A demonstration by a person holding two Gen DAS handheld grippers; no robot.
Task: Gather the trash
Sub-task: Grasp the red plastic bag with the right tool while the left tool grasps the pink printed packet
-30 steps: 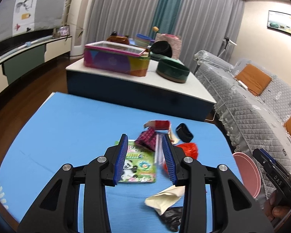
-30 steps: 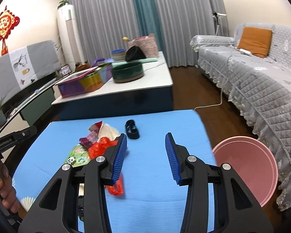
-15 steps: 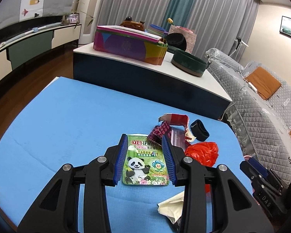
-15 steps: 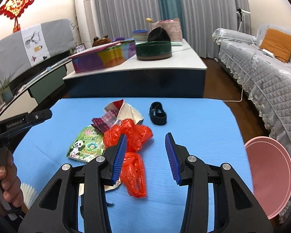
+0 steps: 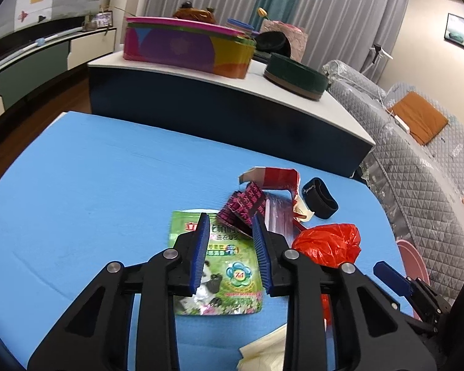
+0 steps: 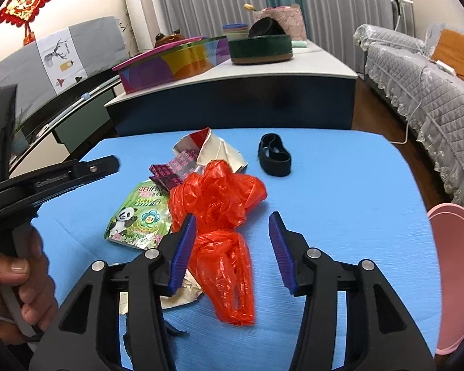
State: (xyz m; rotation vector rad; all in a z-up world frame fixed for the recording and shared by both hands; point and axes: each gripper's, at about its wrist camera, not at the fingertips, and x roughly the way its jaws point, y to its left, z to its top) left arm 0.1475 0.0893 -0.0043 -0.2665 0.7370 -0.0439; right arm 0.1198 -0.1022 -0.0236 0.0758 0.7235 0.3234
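Observation:
Trash lies in a heap on the blue table. My left gripper is open, straddling the top of a green panda pouch, also in the right wrist view. A dark pink patterned wrapper and a torn red-and-white carton lie just beyond. My right gripper is open over a crumpled red plastic bag, also in the left wrist view. A black band lies farther back. A cream wrapper lies near me.
A pink bin stands off the table's right edge. Behind the table is a low white-topped counter with a colourful box and a green round tin. A grey quilted sofa is at the right.
Both grippers have moved forward and down toward the trash heap. The left now straddles the panda pouch; the right has come over the red bag. Both stay open.

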